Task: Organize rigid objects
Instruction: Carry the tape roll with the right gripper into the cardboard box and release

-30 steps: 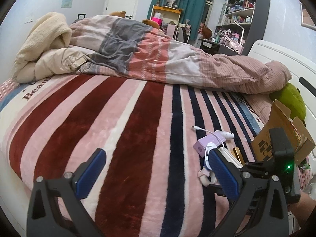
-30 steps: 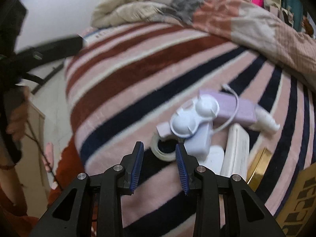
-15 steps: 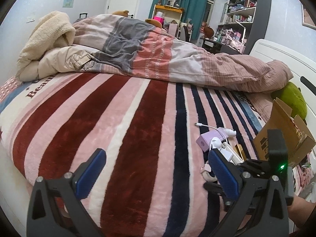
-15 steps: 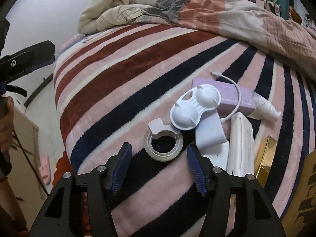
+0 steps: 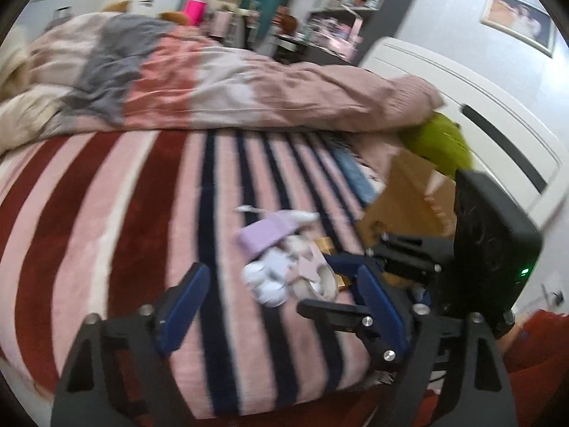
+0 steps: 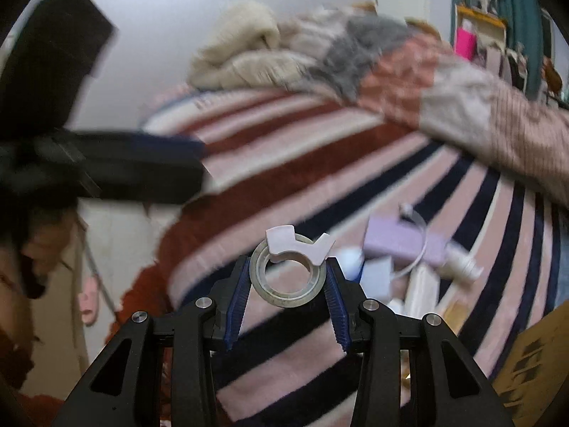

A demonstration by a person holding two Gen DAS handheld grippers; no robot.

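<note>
My right gripper (image 6: 288, 265) holds a clear tape roll (image 6: 288, 298) with a pale pink cutter clip, lifted off the striped blanket (image 6: 320, 163). Its jaws are closing and both blue pads press on the roll's sides. The rest of the pile lies on the blanket to the right: a lilac box (image 6: 398, 240) with a white cable, a white round double case (image 5: 265, 284), a small bottle and a gold box (image 5: 325, 243). My left gripper (image 5: 281, 270) hovers in front of that pile, its jaws closing with nothing between the pads.
An open cardboard box (image 5: 409, 195) stands on the bed right of the pile, with a green plush (image 5: 444, 142) behind it. A rumpled quilt (image 5: 213, 82) covers the far side. A white headboard (image 5: 480, 106) lies to the right. The bed's near edge drops to the floor.
The right gripper closed on the tape roll and raised it off the blanket. The left gripper swung right toward the pile and rose, and its jaws narrowed.
</note>
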